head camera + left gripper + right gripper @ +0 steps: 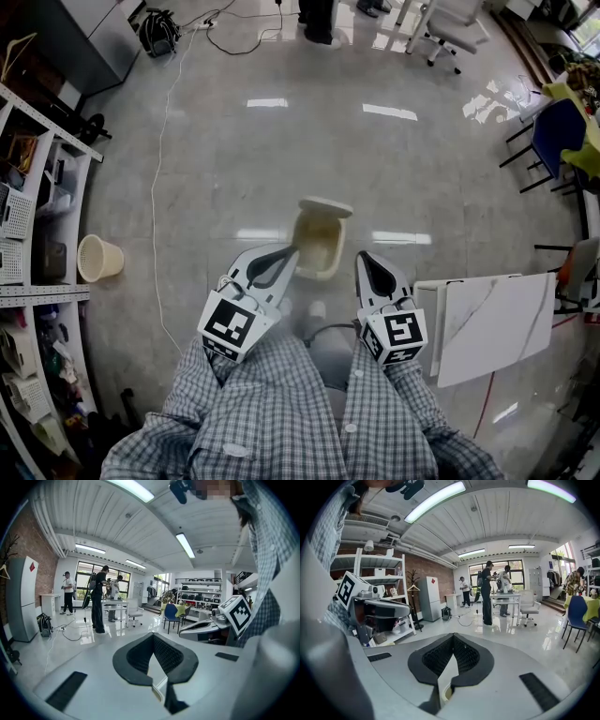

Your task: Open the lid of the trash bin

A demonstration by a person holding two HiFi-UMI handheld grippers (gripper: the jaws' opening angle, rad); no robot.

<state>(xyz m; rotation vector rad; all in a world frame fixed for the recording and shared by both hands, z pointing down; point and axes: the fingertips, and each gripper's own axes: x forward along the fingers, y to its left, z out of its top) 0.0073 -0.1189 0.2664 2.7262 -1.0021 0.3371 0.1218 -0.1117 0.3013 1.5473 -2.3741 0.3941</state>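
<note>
The trash bin (317,246) stands on the shiny floor (234,159), just in front of the person's knees. Its lid (325,206) is up at the far side, and you can see inside the bin. The left gripper (284,255) is just beside the bin on the left. The right gripper (370,267) is near it on the right. Both grippers have their tips pressed together and hold nothing.
</note>
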